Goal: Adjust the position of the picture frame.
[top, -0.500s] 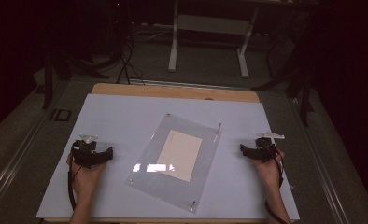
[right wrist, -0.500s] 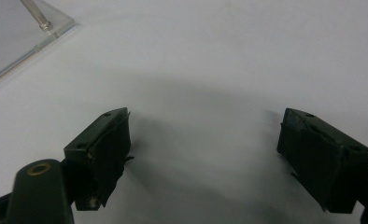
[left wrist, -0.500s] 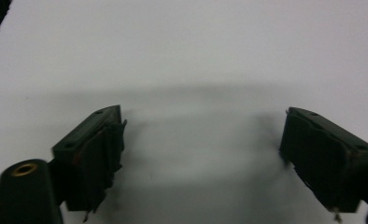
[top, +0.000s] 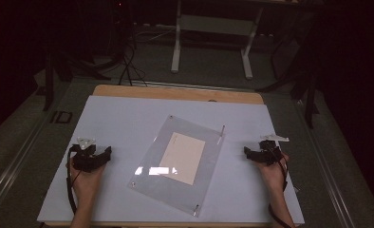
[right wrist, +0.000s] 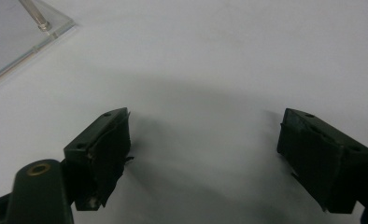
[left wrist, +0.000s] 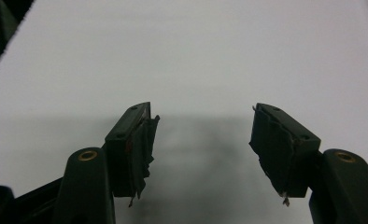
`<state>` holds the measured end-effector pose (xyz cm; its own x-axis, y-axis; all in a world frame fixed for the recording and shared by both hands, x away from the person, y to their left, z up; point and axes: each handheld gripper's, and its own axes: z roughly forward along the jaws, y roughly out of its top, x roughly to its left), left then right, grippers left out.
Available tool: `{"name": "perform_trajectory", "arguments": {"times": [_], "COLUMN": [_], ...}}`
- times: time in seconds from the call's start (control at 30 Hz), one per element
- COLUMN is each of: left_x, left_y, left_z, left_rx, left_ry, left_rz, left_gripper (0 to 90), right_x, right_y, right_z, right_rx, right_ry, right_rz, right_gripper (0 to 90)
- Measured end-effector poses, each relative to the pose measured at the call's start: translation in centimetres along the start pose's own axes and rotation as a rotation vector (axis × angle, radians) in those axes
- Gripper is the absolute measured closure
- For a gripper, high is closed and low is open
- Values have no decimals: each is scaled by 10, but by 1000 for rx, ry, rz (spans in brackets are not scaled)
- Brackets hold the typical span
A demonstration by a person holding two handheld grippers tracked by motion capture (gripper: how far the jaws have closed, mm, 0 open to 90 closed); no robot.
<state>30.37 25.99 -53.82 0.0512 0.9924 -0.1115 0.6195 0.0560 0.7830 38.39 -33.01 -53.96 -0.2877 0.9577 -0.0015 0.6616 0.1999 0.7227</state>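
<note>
A clear acrylic frame [top: 178, 164] holding a cream card [top: 182, 157] lies askew at the middle of the white worktop [top: 123, 118], its near corner close to the front edge and its far corner well short of the back edge. The left gripper [top: 92, 156] rests near the left edge, fingers [left wrist: 135, 140] spread apart over bare surface. The right gripper [top: 261, 153] sits near the right edge, fingers [right wrist: 102, 144] likewise wide apart, the frame's standoff corner [right wrist: 42, 23] just ahead. Open worktop separates each gripper from the frame.
</note>
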Motion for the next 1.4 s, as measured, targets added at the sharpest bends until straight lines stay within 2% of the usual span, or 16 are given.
{"name": "perform_trajectory", "arguments": {"times": [0.07, 0.13, 0.27, 0.33, 0.37, 0.5, 0.67, 0.8, 0.93, 1.07, 1.17, 1.27, 1.4], "left_x": [0, -1, 0, 0, 0, 0, -3, -5, -5, -6, -7, -7, -7], "left_y": [1, 1, 1, 1, 1, 1, 1, 1, 1, 1, 1, 2, 2], "left_z": [-1, -3, -4, -5, -6, -7, -7, -7, -7, -8, -9, -10, -12], "left_rx": [-6, -5, -13, -15, -18, -26, -23, -33, -28, -29, -38, -50, -66], "left_ry": [-6, 13, 8, 8, 10, 7, 0, 1, 4, 3, -6, -10, -25], "left_rz": [-4, 26, 23, 22, 21, 20, 52, 56, 65, 79, 80, 81, 82], "left_gripper": [389, 402, 402, 402, 402, 402, 402, 402, 402, 401, 401, 401, 402], "right_x": [0, 0, 1, 2, 3, 9, 20, 33, 46, 56, 70, 76, 82], "right_y": [0, 1, 4, 6, 7, 15, 28, 38, 51, 59, 66, 71, 73], "right_z": [0, 0, 0, -2, -3, -8, -9, -5, 1, 7, 19, 28, 39], "right_rx": [0, 5, 25, 25, 20, -42, -94, -114, -123, -131, -127, -128, -112], "right_ry": [0, 1, -7, 1, 4, 47, 168, 220, 245, 249, 247, 239, 225], "right_rz": [0, 4, 4, -6, -8, -35, -67, -98, -126, -129, -146, -133, -118], "right_gripper": [167, 168, 186, 300, 315, 413, 543, 591, 635, 657, 684, 675, 804]}}
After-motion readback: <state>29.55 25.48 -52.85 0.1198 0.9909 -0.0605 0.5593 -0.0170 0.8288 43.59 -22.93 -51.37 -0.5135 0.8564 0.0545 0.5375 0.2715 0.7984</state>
